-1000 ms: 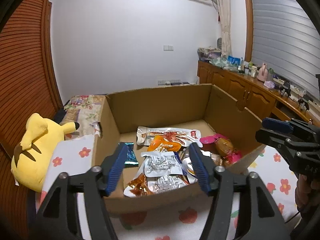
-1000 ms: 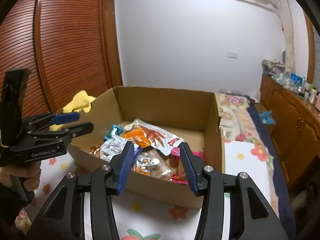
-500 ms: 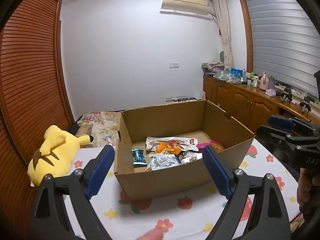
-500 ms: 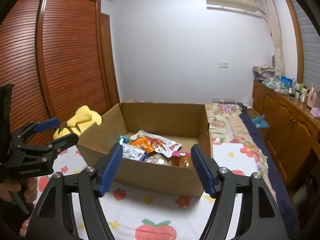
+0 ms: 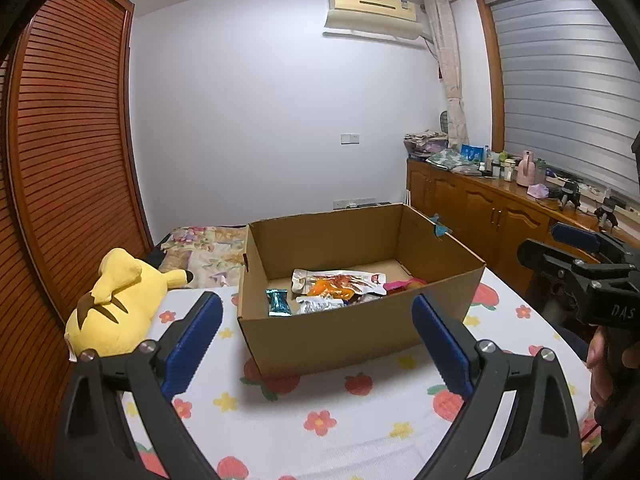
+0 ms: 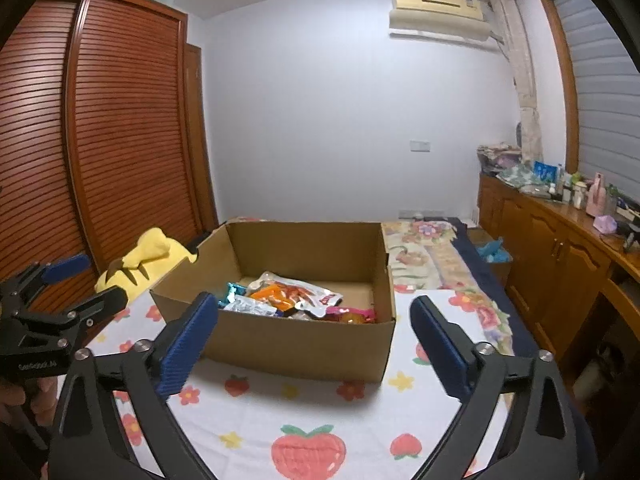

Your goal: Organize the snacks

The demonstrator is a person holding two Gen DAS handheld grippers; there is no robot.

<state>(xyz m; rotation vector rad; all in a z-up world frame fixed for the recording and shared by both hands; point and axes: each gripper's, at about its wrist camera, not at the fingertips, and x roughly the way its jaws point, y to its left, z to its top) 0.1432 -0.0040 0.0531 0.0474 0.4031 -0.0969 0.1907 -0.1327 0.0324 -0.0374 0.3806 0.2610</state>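
Observation:
An open cardboard box (image 5: 332,340) stands on a flowered bedsheet and also shows in the right wrist view (image 6: 296,340). Inside lie several snack packets: a white and red pouch (image 5: 340,279), an orange pack (image 5: 322,289), a silver pack (image 5: 320,304), a teal wrapper (image 5: 277,302) and a pink one (image 5: 400,285). They also show in the right wrist view (image 6: 288,294). My left gripper (image 5: 318,344) is open and empty, held back from the box's near wall. My right gripper (image 6: 312,344) is open and empty, in front of the box too.
A yellow plush toy (image 5: 116,300) lies left of the box. A wooden slatted wardrobe (image 5: 60,180) stands on the left. A low wooden cabinet (image 5: 480,208) with bottles runs along the right wall. The flowered sheet (image 6: 320,432) stretches in front of the box.
Both grippers have pulled back and up, away from the box, and their jaws have opened wider. The snacks stay in the box.

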